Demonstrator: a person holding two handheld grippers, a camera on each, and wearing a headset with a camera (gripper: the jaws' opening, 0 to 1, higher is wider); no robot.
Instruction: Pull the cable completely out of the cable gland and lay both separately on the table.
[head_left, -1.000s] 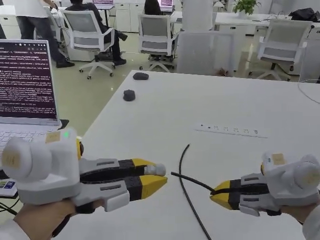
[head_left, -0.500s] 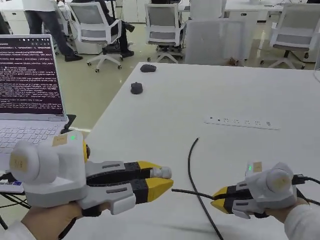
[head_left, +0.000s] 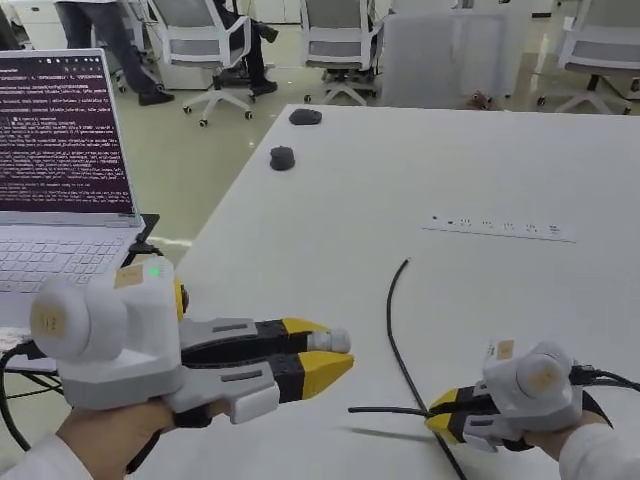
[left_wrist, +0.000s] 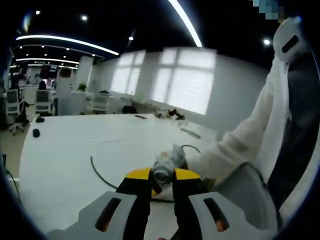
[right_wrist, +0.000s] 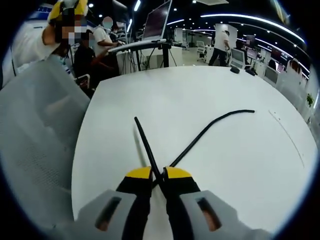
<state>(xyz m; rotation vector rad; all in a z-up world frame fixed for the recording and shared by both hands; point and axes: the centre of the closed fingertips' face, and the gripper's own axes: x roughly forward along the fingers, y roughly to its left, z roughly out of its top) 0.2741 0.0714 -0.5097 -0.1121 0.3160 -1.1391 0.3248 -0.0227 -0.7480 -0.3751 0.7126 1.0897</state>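
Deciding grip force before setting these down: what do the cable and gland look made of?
The cable: black, matte, lying in a smooth curve, so likely a rubber or PVC jacket. The cable gland: pale grey, dull sheen, probably moulded plastic; too small to rule out metal.

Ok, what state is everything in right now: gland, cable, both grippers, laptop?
Cable gland: clamped in the left gripper jaws, off the table, free of the cable.
Cable: pinched near one end by the right gripper, the rest trailing on the table.
Left gripper: shut on the cable gland.
Right gripper: shut on the cable.
Laptop: open, screen lit with text.
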